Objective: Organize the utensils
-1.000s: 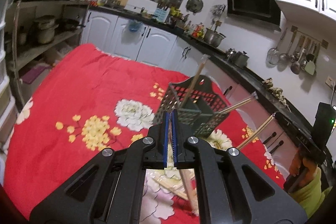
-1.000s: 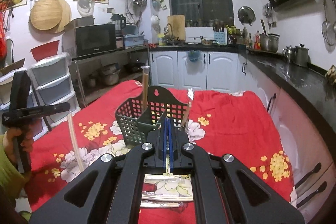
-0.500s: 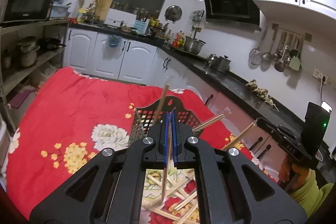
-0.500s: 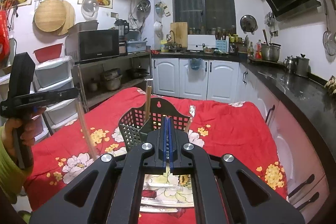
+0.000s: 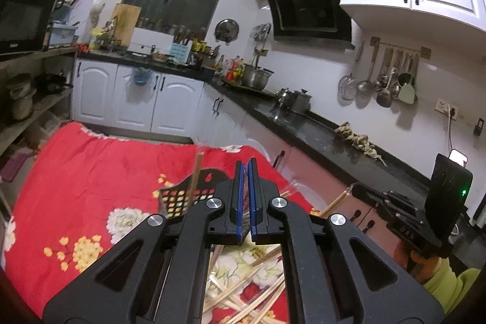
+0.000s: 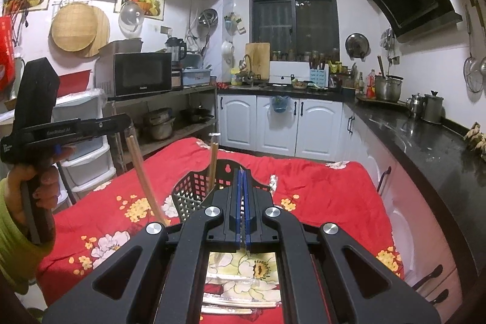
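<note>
A dark mesh utensil basket [image 5: 182, 198] [image 6: 194, 196] stands on the red flowered tablecloth [image 5: 76, 178], with a chopstick [image 5: 194, 181] upright in it. My left gripper [image 5: 246, 199] is shut on a wooden chopstick [image 6: 144, 181], seen hanging from it in the right wrist view, raised above the table. My right gripper [image 6: 243, 202] is shut on a thin chopstick [image 5: 335, 202], whose end shows in the left wrist view. Loose chopsticks [image 5: 243, 287] lie in a pile below the left gripper. Wrapped utensils [image 6: 240, 299] lie below the right gripper.
White cabinets [image 6: 285, 123] and a black counter [image 5: 303, 126] with pots run along the back and right. Shelves with a microwave [image 6: 141, 78] and plastic drawers [image 6: 88, 148] stand to the left. The table's right edge [image 6: 385, 217] is near the counter.
Both grippers have risen and tilted up, so the basket sits lower in both views. The left gripper has lifted its chopstick clear of the pile.
</note>
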Available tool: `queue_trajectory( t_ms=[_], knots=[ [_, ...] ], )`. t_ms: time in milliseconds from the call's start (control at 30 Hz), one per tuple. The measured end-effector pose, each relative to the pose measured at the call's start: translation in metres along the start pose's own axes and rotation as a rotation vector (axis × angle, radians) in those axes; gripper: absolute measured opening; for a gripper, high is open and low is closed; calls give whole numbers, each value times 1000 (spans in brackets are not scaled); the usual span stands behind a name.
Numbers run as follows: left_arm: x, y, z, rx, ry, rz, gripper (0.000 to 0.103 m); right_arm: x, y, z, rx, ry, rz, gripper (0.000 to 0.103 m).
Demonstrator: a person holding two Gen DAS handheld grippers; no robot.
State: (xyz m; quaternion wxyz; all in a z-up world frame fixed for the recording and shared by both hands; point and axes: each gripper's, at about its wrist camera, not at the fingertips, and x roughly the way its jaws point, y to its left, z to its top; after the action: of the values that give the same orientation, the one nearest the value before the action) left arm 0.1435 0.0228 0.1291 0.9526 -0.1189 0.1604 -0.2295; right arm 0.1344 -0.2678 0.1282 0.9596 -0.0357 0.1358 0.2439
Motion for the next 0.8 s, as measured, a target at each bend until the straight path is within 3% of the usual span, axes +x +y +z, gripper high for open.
queue_trajectory(
  t_ms=[367,800],
  knots=[
    [15,-24,21,35,-38,-45,1,-4,-3,14,2,-35,-20,2],
    [24,-34,50,69,-78,-40,1,-3,-5,39,-14,-88,-13,2]
  ],
)
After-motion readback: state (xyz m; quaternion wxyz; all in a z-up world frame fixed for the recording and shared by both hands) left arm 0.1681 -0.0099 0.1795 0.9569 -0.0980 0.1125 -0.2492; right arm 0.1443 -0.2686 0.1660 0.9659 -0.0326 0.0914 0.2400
